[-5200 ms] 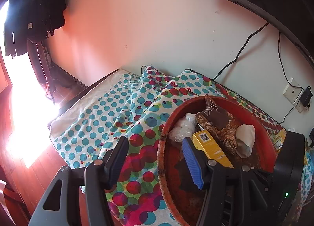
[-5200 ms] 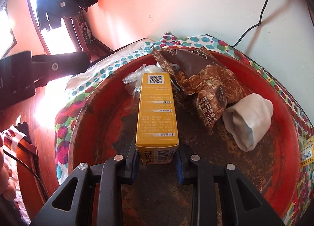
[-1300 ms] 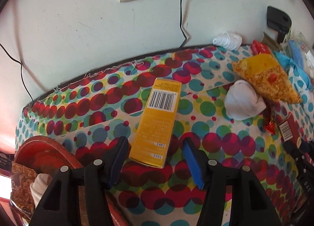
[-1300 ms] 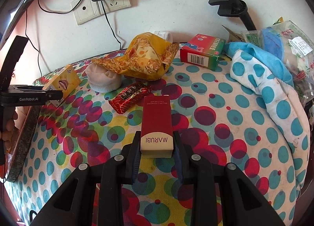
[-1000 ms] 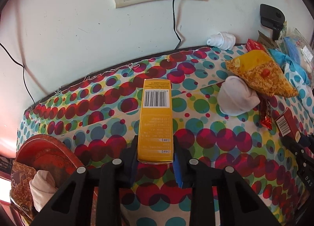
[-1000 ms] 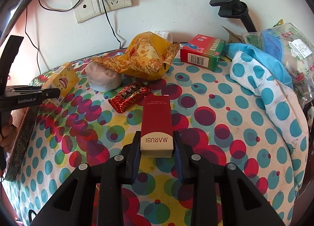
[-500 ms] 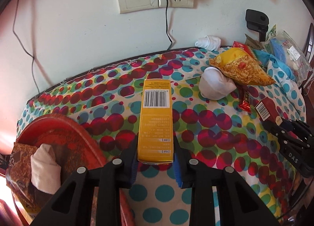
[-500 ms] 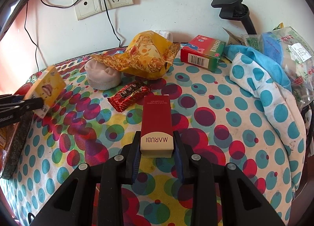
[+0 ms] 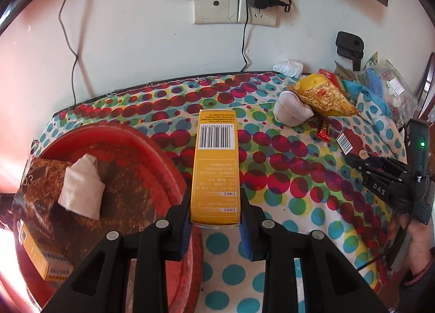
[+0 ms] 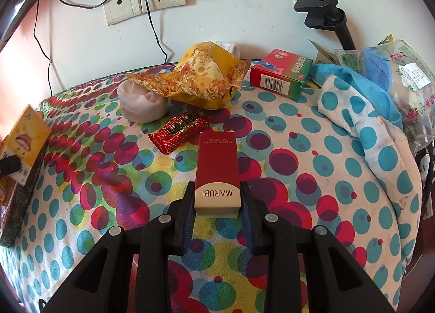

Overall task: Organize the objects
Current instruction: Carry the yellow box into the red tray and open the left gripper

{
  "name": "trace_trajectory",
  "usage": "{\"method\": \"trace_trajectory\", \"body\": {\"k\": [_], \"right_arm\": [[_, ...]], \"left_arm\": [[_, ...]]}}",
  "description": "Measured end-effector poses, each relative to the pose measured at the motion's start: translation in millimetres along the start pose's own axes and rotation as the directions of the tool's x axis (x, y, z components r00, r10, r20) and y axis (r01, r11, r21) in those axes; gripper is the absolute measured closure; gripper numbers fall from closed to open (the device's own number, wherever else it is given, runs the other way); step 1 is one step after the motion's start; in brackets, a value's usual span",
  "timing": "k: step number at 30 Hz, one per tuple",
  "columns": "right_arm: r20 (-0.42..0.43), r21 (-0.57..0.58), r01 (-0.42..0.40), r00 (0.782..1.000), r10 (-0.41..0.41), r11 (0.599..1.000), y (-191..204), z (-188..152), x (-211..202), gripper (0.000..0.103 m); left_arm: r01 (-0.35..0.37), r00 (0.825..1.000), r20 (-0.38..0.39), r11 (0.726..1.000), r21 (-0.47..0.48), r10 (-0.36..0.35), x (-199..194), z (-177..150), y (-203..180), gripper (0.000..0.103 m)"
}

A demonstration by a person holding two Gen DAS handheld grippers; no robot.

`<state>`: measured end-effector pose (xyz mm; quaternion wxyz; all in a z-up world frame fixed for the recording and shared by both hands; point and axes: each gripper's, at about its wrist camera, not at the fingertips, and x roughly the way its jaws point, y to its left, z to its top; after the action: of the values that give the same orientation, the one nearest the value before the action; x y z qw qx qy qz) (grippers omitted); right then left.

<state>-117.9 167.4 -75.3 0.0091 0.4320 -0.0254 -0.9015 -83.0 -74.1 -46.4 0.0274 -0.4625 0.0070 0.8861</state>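
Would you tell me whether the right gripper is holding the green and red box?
No, the right gripper is shut on the dark red box; the green and red box lies by the wall.

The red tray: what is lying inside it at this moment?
Inside the red tray lie a brown snack bag, a white rolled sock on it, and a yellow box. Anything beneath the bag is hidden.
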Motion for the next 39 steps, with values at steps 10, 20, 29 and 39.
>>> {"method": "trace_trajectory", "body": {"k": [10,20,29,39], "right_arm": [[-0.003,-0.009,0.014,1.000,-0.014,1.000,2.4,-0.2,0.9,0.074],[-0.004,-0.017,0.025,1.000,-0.025,1.000,3.7,-0.6,1.0,0.073],[-0.004,-0.016,0.028,1.000,-0.028,0.999,5.3,-0.5,1.2,0.073],[-0.004,-0.018,0.034,0.999,-0.034,0.999,6.0,-0.6,1.5,0.073]], "left_arm": [[-0.008,0.998,0.057,0.999,-0.033,0.009,-46.1,-14.8,14.9,0.073],[-0.067,0.995,0.062,0.995,-0.075,0.072,-66.2,-30.0,43.7,0.073],[-0.128,0.991,0.027,0.979,-0.156,0.133,-64.9,-52.0,86.5,0.073],[-0.164,0.986,-0.010,0.961,-0.222,0.166,-55.0,-73.3,118.4,0.073]]}}
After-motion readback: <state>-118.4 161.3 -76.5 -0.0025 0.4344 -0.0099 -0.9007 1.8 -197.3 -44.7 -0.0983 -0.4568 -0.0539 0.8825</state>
